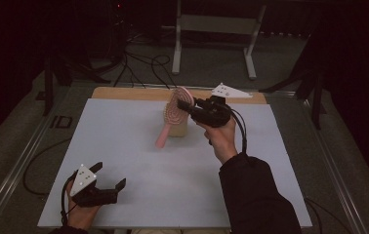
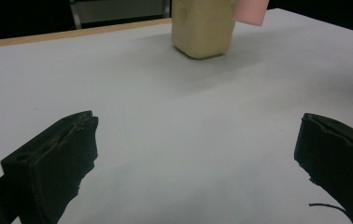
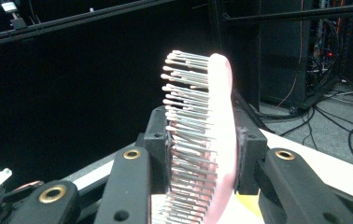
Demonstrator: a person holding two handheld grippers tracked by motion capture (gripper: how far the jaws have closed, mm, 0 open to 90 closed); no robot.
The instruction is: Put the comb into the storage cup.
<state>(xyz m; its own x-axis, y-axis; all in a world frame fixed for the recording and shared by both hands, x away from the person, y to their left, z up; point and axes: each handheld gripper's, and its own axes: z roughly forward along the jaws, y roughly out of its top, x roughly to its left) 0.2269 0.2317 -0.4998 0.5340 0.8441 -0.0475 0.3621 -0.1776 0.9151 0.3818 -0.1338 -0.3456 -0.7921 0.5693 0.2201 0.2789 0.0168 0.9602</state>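
A pink hairbrush [image 1: 175, 113] hangs tilted over the far middle of the white table, its handle slanting down to the left in front of a beige block [image 1: 180, 127]. My right gripper [image 1: 194, 104] is shut on the brush head. In the right gripper view the jaws press on the brush [image 3: 212, 140], one against the bristles and one against the pink back. My left gripper [image 1: 108, 176] rests near the front left corner of the table, open and holding nothing. In the left gripper view the beige block [image 2: 203, 28] stands far ahead, with the pink handle tip [image 2: 250, 11] beside it.
The white table [image 1: 138, 161] has a wooden strip [image 1: 124, 93] along its far edge. Beyond it, a white metal stand [image 1: 212, 34] and loose cables [image 1: 143, 66] are on the floor. A dark sleeve [image 1: 258, 195] comes in over the table's front right.
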